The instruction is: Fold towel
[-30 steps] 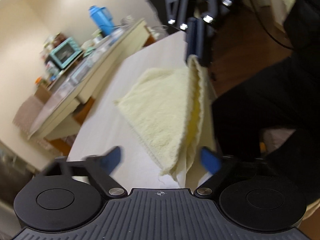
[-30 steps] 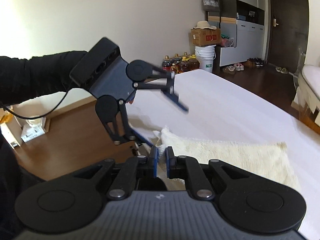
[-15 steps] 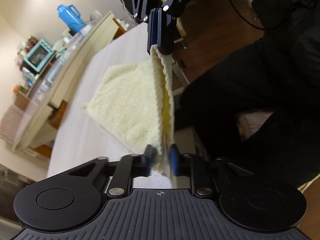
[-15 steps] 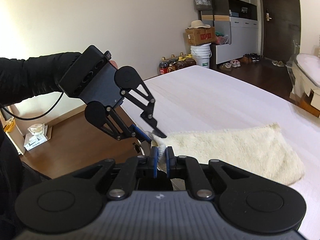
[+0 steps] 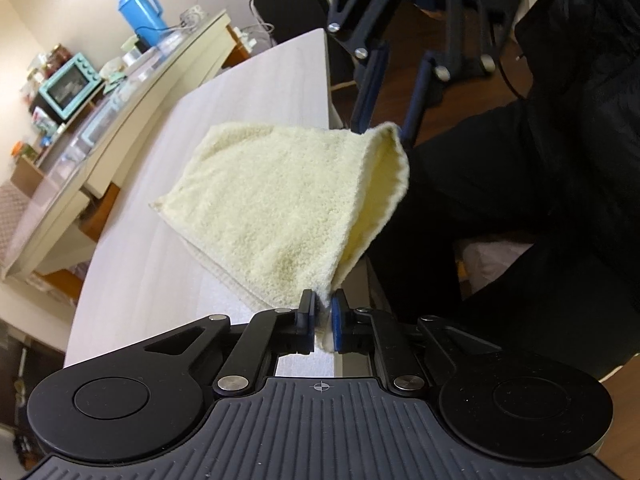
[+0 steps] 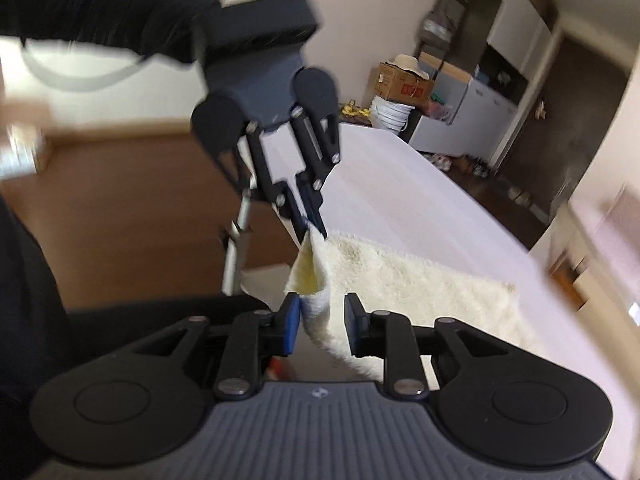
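A cream towel (image 5: 288, 200) lies folded on the white table (image 5: 248, 92), its near edge lifted off the table's edge. My left gripper (image 5: 322, 312) is shut on one corner of the towel; it also shows in the right wrist view (image 6: 310, 220), pinching that corner. My right gripper (image 6: 322, 318) is open, with the towel's other corner (image 6: 316, 300) hanging loose between its spread fingers. In the left wrist view the right gripper (image 5: 386, 120) stands open around the towel's far corner.
A side counter (image 5: 120, 92) with a blue jug (image 5: 142, 12) and a teal oven (image 5: 70, 84) runs along the table's left. The person's dark clothing (image 5: 520, 200) fills the right. A cardboard box (image 6: 404, 84) and white bucket (image 6: 394, 114) stand beyond the table's far end.
My left gripper closed on the towel's corner and lifted it. My right gripper, shut on the other corner before, has opened. Both grippers have risen and the views have swung.
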The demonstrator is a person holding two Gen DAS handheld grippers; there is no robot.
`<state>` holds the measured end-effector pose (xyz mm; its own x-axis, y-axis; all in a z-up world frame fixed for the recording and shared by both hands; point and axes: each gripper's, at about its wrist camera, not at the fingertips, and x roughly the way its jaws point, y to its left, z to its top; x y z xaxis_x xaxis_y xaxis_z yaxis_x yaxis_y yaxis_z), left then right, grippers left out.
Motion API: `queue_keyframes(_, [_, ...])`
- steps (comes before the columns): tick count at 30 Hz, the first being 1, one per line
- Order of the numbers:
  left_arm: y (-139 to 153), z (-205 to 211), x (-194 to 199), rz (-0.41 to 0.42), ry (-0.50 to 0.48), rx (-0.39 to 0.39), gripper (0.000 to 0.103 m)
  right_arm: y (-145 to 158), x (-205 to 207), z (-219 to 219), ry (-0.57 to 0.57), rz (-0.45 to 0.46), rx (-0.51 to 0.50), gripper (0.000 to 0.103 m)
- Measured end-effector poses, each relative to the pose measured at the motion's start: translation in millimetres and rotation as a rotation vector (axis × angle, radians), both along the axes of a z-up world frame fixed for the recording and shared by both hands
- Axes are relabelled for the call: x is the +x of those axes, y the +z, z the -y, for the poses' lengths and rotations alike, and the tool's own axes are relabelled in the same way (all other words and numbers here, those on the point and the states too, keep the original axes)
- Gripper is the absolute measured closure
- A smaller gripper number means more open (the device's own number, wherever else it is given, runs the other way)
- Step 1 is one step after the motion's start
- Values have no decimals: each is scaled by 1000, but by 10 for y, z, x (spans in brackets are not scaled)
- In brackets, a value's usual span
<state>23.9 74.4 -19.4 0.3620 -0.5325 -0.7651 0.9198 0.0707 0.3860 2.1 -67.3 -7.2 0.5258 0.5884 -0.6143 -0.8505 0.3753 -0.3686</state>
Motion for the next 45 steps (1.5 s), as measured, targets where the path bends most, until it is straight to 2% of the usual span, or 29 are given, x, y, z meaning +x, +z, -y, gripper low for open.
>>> queue_keyframes(2, [4, 7, 9, -2, 2, 0, 94, -65, -51, -66, 7, 36, -21, 78])
queue_keyframes(4, [4, 14, 3, 1, 4, 2, 94, -128, -82, -139, 19, 58, -48, 85])
queue_keyframes(5, [5, 12, -3, 2, 6, 4, 94, -142, -85, -154, 23, 58, -50, 91])
queue_keyframes(8, [41, 15, -38, -1, 3, 7, 94, -141, -90, -145, 29, 36, -18, 94])
queue_keyframes(14, [272, 108, -52, -50, 27, 46, 95, 88, 54, 198, -2, -163, 202, 94])
queue_keyframes(19, [555, 290, 46, -16, 39, 60, 95, 234, 347, 619, -63, -311, 431, 94])
queue_keyframes(24, [814, 689, 509, 37, 95, 71, 95, 190, 702, 1005, -195, -393, 624, 94])
queue_keyframes(28, [757, 1029, 886, 45, 91, 112, 95, 74, 1043, 1269, -330, -449, 721, 94])
queue_keyframes(34, [615, 1371, 1386, 27, 93, 128, 95, -123, 1443, 1566, -475, -521, 787, 94])
queue_keyframes(39, [457, 1479, 1651, -13, 105, 135, 95, -259, 1670, 1684, -545, -552, 794, 94])
queue_keyframes(45, [313, 1509, 1849, -39, 129, 134, 95, -306, 1700, 1866, -578, -570, 802, 94])
